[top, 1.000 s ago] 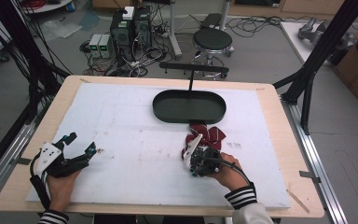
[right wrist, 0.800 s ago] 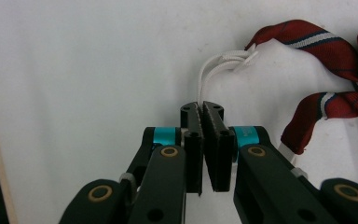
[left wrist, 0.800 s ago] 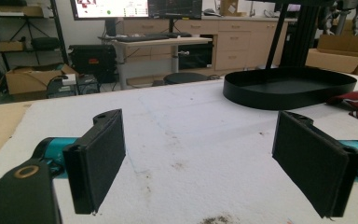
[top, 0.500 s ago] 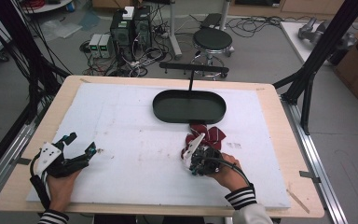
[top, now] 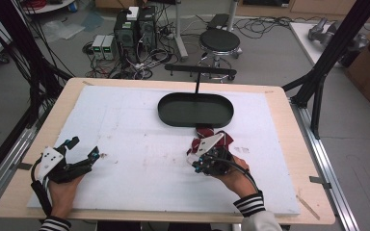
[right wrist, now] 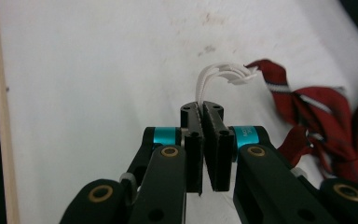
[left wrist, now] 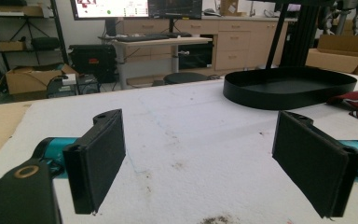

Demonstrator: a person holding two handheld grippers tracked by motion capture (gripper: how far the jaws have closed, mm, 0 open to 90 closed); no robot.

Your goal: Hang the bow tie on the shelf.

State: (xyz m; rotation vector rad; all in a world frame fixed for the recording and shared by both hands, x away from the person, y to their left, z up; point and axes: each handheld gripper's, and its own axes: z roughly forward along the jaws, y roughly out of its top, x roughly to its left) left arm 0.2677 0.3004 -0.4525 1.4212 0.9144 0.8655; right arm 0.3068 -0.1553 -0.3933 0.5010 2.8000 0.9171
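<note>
A dark red striped necktie (top: 225,139) lies bunched on the white foam mat just in front of a black oval tray (top: 195,121). My right gripper (top: 196,155) sits at the tie's left side. In the right gripper view its jaws (right wrist: 202,109) are shut on a white band (right wrist: 219,74) that joins the tie (right wrist: 326,116). My left gripper (top: 83,147) rests near the mat's front left, open wide with nothing between its pads (left wrist: 205,154). The left gripper view shows the tray (left wrist: 289,88) and the tie's end (left wrist: 356,100) far off at the right.
A black T-shaped stand (top: 200,71) rises at the table's far edge behind the tray. Bare wooden table (top: 289,144) borders the mat. A stool (top: 220,41) and computer boxes (top: 135,24) stand on the floor beyond. Black frame posts (top: 327,62) stand at the right.
</note>
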